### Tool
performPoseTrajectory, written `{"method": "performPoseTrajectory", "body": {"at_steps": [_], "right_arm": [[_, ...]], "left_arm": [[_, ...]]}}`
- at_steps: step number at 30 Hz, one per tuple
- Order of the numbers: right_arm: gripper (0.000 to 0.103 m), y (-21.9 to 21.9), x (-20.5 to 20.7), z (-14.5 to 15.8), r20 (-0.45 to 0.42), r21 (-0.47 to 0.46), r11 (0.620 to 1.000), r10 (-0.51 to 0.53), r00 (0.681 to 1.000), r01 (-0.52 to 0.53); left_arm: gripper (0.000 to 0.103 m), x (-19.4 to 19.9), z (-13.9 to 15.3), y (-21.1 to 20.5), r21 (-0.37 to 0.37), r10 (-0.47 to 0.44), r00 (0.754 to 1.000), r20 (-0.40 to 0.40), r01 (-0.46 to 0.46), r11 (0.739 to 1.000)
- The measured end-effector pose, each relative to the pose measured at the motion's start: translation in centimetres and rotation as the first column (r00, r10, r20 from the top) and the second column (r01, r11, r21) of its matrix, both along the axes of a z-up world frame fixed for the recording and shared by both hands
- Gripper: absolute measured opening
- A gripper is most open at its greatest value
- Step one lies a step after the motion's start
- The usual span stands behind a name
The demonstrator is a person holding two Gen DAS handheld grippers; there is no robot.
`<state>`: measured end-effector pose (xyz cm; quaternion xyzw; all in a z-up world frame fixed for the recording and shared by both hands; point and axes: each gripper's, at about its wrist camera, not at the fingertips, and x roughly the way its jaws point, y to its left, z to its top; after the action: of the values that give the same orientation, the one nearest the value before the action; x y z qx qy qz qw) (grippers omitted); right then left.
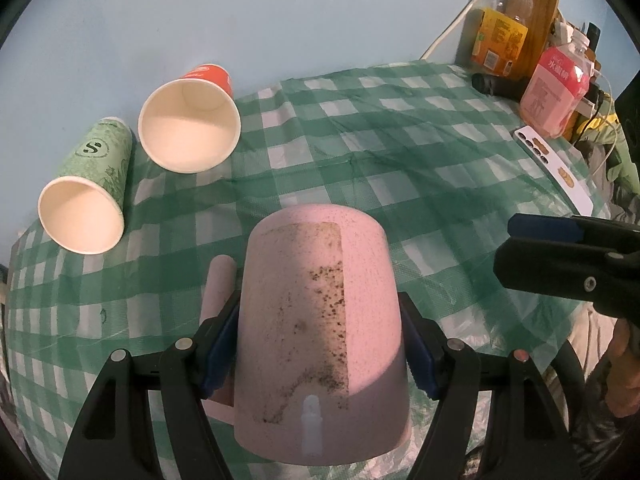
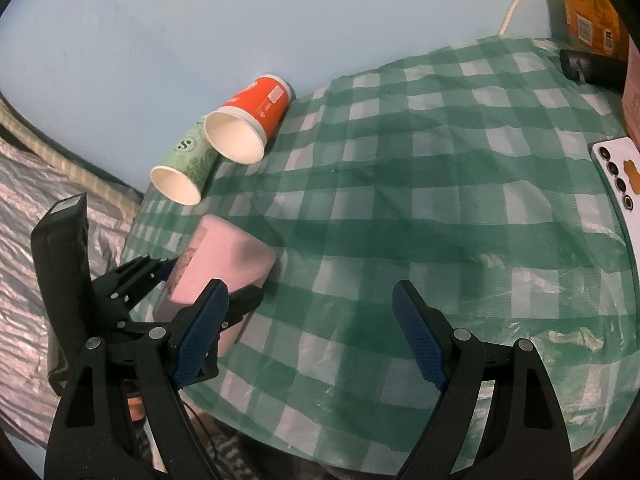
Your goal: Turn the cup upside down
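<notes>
A pink speckled mug (image 1: 320,320) with a worn label patch and a handle on its left fills the lower middle of the left wrist view. My left gripper (image 1: 320,344) is shut on the mug, one blue pad on each side, holding it tilted with its base pointing away, near the table's front edge. The mug also shows in the right wrist view (image 2: 228,260), held by the left gripper (image 2: 200,280) at the cloth's left front edge. My right gripper (image 2: 308,320) is open and empty above the green checked tablecloth (image 2: 420,220); it shows at the right of the left wrist view (image 1: 568,252).
A red paper cup (image 1: 190,124) and a green paper cup (image 1: 90,196) lie on their sides at the far left by the blue wall. Bottles (image 1: 556,88), a juice carton (image 1: 498,40) and a white phone (image 1: 556,168) stand at the right.
</notes>
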<state>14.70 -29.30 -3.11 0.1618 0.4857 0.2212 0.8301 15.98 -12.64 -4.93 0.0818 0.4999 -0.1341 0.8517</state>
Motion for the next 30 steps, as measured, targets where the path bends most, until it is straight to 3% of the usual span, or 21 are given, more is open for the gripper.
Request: {"method": "performPoseTrajectory", "body": {"at_steps": [5,15,30], "right_arm": [[0.084,0.2,-0.1,0.2,0.002,0.004,1.0,0.004,1.0,-0.004],[0.084,1.6,-1.0,2.3,0.026,0.036,0.999,0.008,1.0,-0.009],[0.084,5.7,-0.3,1.5,-0.072,0.082,0.996,0.033,0.997,-0.027]], "left_arm": [[0.091,-0.7,1.1,0.0,0.03,-0.005,0.999,0.042,0.004,1.0],[0.094,-3.5,5.1,3.2,-0.095,0.03,0.992,0.12,-0.019,0.995],[0.095,-4.4,5.4,8.0,-0.186,0.126,0.982,0.137,-0.1,0.977]]}}
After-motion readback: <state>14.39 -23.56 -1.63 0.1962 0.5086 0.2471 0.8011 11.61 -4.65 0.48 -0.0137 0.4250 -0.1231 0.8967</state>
